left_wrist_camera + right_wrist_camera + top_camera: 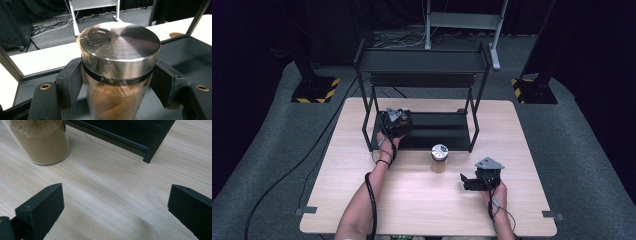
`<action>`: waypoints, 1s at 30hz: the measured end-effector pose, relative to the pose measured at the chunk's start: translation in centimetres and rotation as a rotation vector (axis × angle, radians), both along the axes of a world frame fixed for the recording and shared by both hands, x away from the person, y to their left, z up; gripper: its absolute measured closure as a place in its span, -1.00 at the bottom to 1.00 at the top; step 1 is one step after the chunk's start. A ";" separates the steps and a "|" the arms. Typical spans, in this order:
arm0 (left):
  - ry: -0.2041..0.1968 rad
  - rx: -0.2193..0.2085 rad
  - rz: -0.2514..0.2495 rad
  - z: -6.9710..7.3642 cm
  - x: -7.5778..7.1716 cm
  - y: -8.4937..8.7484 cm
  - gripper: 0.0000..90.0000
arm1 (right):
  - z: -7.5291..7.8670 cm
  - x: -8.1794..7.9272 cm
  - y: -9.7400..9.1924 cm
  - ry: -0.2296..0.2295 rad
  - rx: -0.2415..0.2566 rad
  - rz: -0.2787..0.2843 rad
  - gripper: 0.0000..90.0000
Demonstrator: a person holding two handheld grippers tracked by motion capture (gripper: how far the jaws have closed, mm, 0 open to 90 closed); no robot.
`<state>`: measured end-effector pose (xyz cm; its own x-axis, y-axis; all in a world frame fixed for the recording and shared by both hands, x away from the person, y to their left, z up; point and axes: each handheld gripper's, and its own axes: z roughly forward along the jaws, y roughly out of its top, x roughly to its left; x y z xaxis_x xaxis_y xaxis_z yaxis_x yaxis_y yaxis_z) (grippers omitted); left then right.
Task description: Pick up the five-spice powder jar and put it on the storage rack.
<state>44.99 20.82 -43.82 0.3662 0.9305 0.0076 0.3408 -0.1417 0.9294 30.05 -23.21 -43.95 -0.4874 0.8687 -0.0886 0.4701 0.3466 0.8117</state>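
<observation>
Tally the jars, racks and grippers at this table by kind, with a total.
Clear glass jars with silver metal lids: 2 (one in the left gripper, one on the table)
Black metal two-tier rack: 1
Black two-jaw grippers: 2 (left gripper, right gripper)
Total: 5

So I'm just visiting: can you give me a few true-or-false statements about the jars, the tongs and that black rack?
1. The left tongs are shut on a steel-lidded jar. True.
2. That jar is over the black rack's bottom shelf. True.
3. The right tongs hold the second jar. False: they are open above bare table, with that jar apart from them.
4. The second jar lies on its side. False: it stands upright on the table in front of the rack.
</observation>
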 end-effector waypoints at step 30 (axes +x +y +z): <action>-0.007 -0.017 -0.006 -0.3 0.0 0.4 -0.32 | 0.0 0.0 0.0 -0.001 -0.001 -0.001 -1.00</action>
